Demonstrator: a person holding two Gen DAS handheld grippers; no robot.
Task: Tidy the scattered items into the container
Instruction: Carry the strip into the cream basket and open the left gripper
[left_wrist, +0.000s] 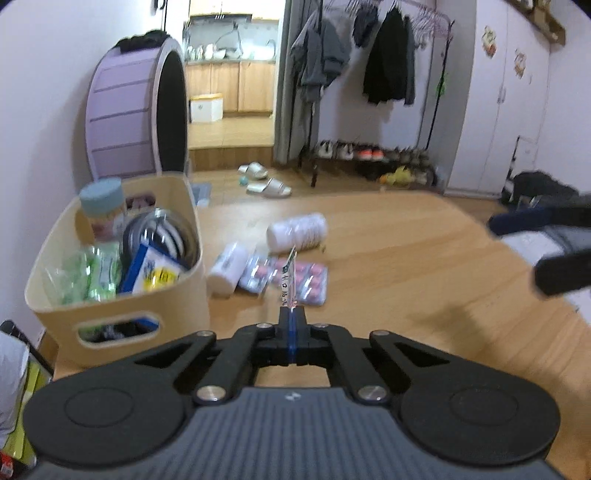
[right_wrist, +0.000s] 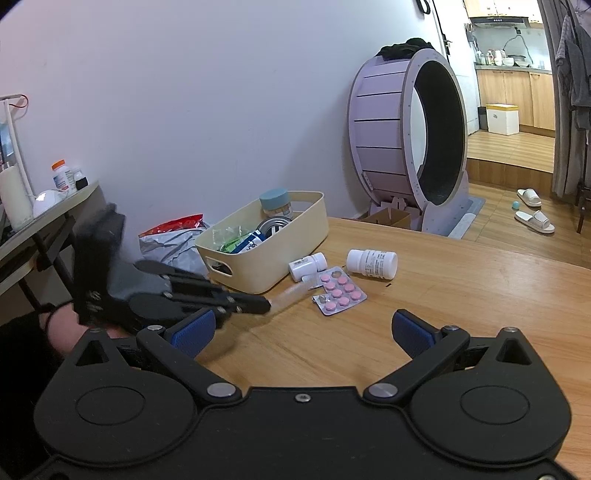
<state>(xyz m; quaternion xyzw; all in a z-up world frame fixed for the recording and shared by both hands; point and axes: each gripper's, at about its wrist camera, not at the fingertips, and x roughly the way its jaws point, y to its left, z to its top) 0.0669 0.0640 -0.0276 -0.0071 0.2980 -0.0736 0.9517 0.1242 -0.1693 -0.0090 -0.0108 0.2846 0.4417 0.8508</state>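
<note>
1. Closest in, my left tool (left_wrist: 291, 314) is clamped on a thin sachet (left_wrist: 289, 278), lifted off the counter (left_wrist: 388, 258).
2. My right tool (right_wrist: 303, 332) hangs open, empty.
3. Next: carry it left over the container (left_wrist: 122, 306), then release.
4. Beyond, pill blisters (left_wrist: 308, 280) and two bottles (left_wrist: 297, 232) wait.

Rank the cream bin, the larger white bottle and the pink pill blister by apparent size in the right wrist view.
1. cream bin
2. larger white bottle
3. pink pill blister: looks about as large as the bottle, so the last two are unsure.
</note>
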